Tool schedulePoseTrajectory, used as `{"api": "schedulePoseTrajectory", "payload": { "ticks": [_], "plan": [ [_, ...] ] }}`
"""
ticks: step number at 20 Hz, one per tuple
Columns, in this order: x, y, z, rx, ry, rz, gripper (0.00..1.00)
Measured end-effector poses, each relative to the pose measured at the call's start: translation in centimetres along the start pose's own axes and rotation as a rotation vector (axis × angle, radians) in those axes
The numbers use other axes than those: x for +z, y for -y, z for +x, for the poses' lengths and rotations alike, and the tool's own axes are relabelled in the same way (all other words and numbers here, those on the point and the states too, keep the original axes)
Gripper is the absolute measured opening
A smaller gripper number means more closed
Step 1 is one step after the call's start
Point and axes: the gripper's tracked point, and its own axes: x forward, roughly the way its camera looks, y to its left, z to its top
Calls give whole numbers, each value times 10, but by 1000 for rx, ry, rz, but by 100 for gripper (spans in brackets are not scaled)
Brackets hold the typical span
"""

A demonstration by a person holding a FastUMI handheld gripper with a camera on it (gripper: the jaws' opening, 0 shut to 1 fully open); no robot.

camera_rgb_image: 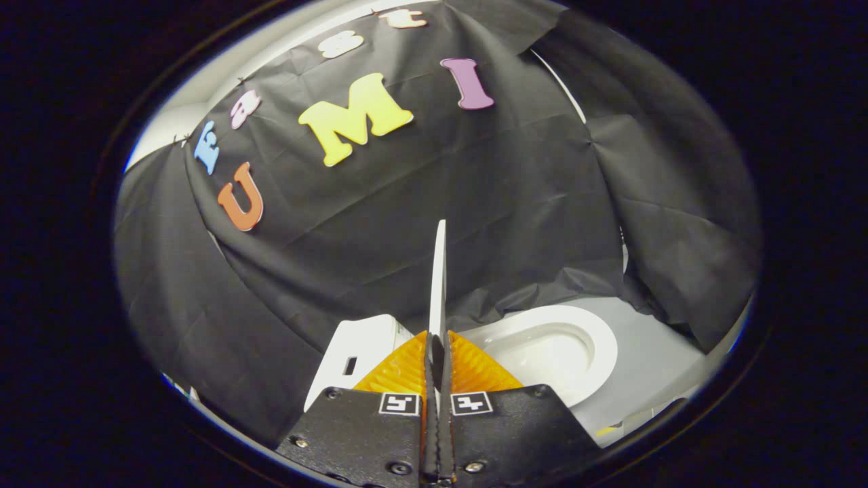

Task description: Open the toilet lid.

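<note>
Gripping the raised toilet lid [439, 271] edge-on, jaws clamped on it, toilet bowl [597, 339] uncovered, contents unclear.

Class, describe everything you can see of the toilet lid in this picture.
The toilet lid is a thin, white, smooth panel that looks like plastic, seen edge-on. It stands raised, nearly upright, rising from between the fingers of the gripper, which are closed on its lower edge from both sides. The open bowl lies on one side of it, the white tank on the other.
</note>
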Motion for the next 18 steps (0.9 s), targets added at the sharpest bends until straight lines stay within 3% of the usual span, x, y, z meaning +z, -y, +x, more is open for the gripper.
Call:
{"api": "schedulePoseTrajectory", "payload": {
  "ticks": [18],
  "plan": [
    [-37,-136,11,-26,43,-278,4]
  ]
}}
